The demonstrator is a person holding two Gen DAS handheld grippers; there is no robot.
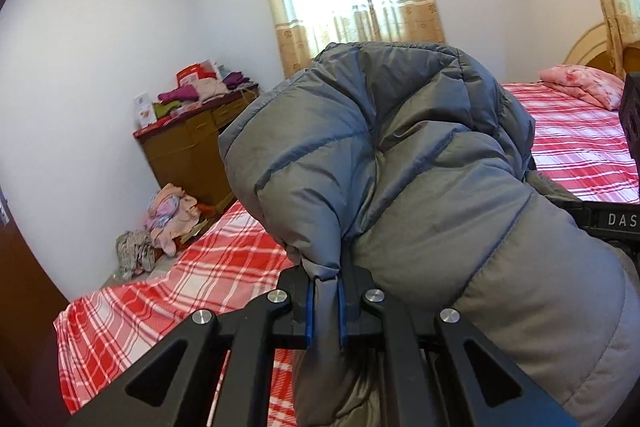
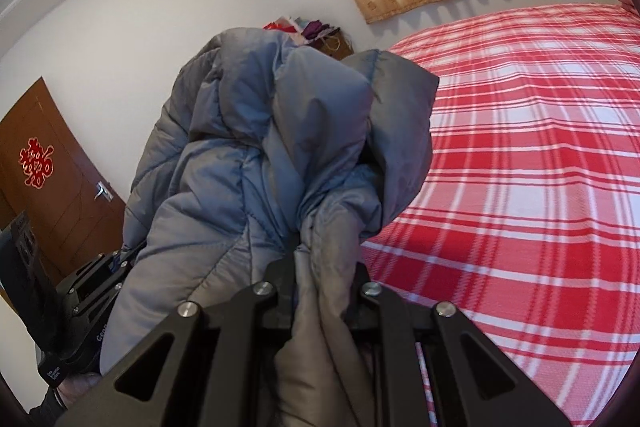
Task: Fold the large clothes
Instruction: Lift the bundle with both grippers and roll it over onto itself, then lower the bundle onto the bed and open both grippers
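Note:
A grey quilted puffer jacket hangs bunched in the air above a bed, held by both grippers. My left gripper is shut on a pinched fold of the jacket between its blue pads. My right gripper is shut on another thick fold of the same jacket. The left gripper's body also shows in the right wrist view at lower left, beside the jacket. Part of the right gripper's body shows in the left wrist view at the right edge.
The bed with a red and white plaid sheet lies below and to the right. A pink pillow lies at its head. A wooden dresser with piled clothes stands by the wall, more clothes on the floor. A brown door is on the left.

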